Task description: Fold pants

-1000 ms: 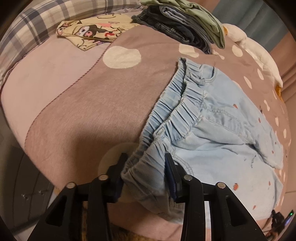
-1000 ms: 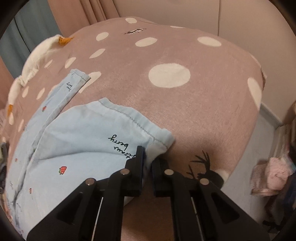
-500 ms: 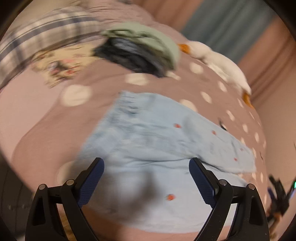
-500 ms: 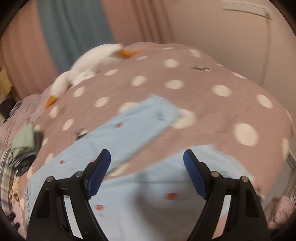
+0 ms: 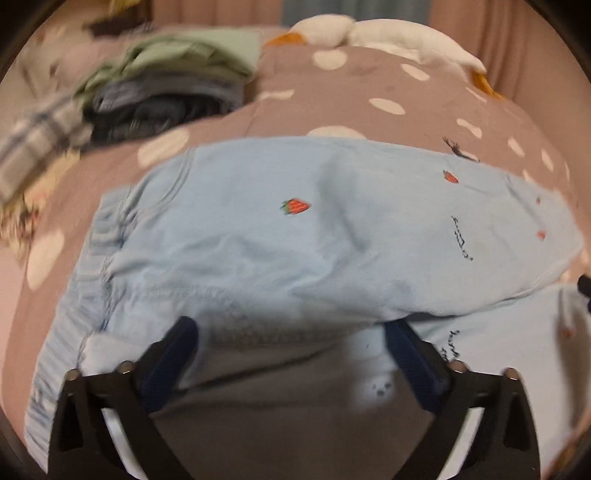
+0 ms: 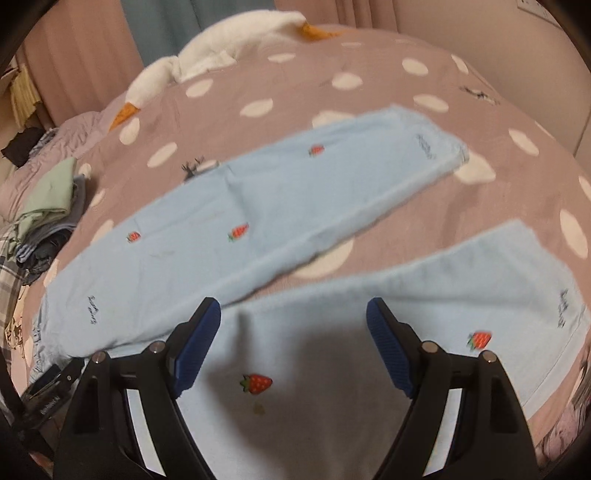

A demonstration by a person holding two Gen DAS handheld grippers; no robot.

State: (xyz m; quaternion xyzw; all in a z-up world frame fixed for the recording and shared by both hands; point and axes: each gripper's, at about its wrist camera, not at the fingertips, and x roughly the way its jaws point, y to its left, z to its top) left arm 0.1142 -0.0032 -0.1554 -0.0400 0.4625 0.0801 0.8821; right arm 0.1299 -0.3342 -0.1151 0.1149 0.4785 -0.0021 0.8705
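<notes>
Light blue pants with strawberry prints lie flat on the dotted brown bed cover, elastic waistband to the left. In the right wrist view the two legs spread apart: the far leg and the near leg. My left gripper hovers at the pants' near edge by the seat. Its jaws are opening wide and no pad presses the cloth. My right gripper stands open above the near leg, its fingers apart from the fabric.
A stack of folded clothes sits at the back left, also seen as the stack. A white goose plush lies along the far side of the bed. Plaid bedding is at the left. Curtains and a wall stand behind.
The left gripper let go of the waistband and the right let go of the leg hem. Both opened wide and swung toward the middle of the pants.
</notes>
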